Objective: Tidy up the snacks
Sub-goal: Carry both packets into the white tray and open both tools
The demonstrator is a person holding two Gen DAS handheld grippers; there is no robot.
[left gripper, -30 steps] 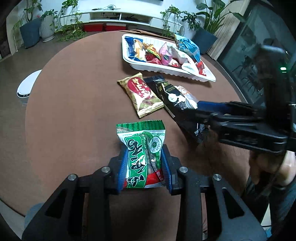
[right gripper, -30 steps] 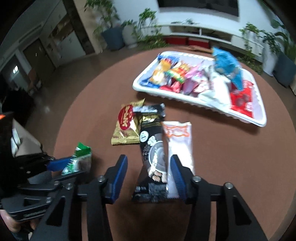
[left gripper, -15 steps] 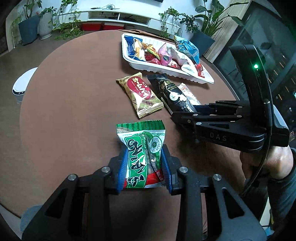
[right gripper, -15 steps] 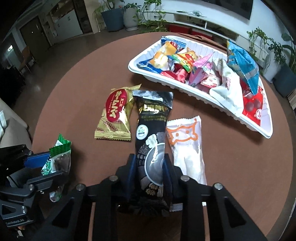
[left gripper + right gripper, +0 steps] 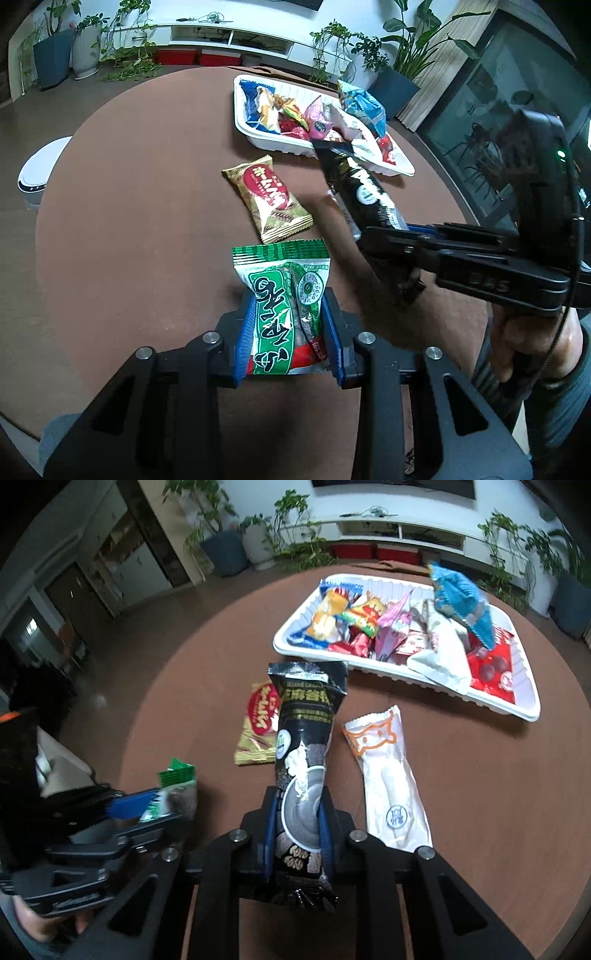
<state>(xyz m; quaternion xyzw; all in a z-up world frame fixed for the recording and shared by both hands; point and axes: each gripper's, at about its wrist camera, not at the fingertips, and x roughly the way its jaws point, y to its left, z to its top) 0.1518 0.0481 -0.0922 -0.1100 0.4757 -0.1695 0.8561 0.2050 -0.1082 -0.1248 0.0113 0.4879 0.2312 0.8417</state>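
Note:
My left gripper is shut on a green snack packet and holds it over the near side of the round brown table. My right gripper is shut on a long black snack packet, lifted above the table; the packet also shows in the left wrist view. A gold and red packet and a white packet with an orange cat outline lie on the table. A white tray at the far side holds several snacks.
A white round bin stands on the floor left of the table. Potted plants and a low white shelf line the far wall. A glass door is to the right.
My right gripper closed on the black packet and lifted it off the table toward the tray. My left gripper kept hold of the green packet with little movement.

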